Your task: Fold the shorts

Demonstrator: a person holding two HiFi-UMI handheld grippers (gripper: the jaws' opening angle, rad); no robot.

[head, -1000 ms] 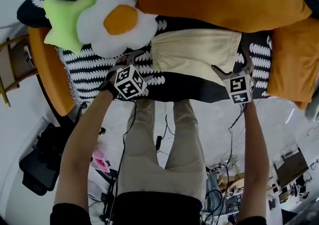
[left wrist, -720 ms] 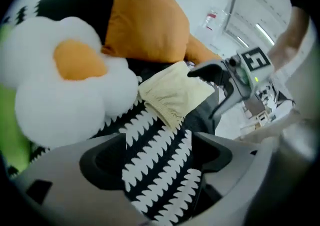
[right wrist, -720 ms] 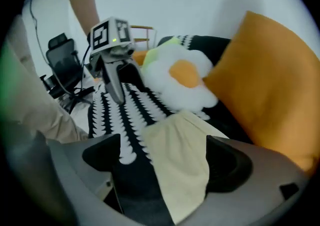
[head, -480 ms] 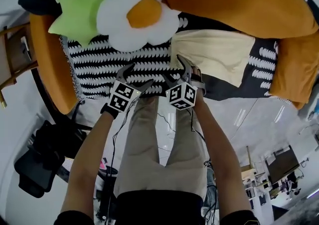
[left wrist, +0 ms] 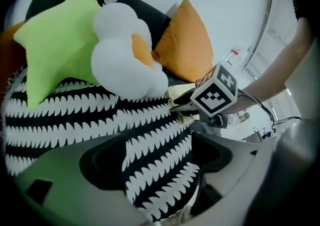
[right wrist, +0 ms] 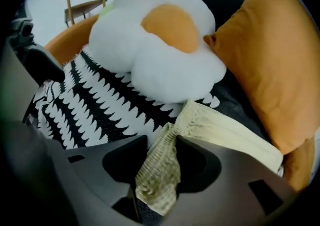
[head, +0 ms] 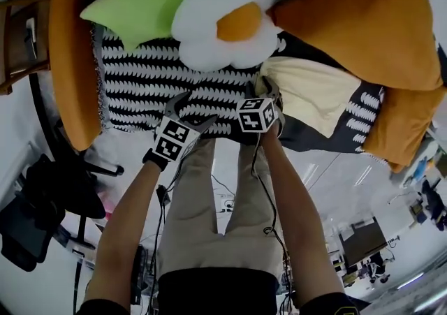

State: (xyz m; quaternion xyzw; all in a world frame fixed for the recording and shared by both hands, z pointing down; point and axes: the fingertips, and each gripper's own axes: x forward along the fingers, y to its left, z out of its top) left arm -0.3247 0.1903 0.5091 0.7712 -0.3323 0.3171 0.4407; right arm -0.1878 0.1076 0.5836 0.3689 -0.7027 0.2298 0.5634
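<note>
Shorts [head: 318, 97]: cream, lying flat on the striped blanket [head: 140, 83]. Just below the egg pillow [head: 223, 34], with the orange cushion [head: 363, 27] at their far side. They look already doubled over once, though the head view is too warped to be sure.

Right claw [head: 264, 90] sits at the shorts' near-left corner, pointing steeply down. In the right gripper view the ribbed waistband [right wrist: 157, 175] is bunched up between the jaws. The jaws are closing and the fabric touches both sides, so it's a pinch on the waistband corner. The rest of the shorts [right wrist: 225, 130] trails off to the right, flat.

Left claw [head: 190, 112] is spread wide and holds nothing. It's over bare blanket, left of the shorts and well clear of them. In its own view only the stripes show between the jaws [left wrist: 160, 165], with the right claw ahead at the shorts' edge.

Step in hand, as I read it: grab the corner for the next fold. To do it well:
- Get all layers of the waistband into the pinch, not just the top one, and none of the blanket.
- Finish closing before lifting.
- Lift low and carry the corner straight across so the edges line up.
- The left claw could pin or take the other corner. One-corner pulls tend to skew the fold.
</note>
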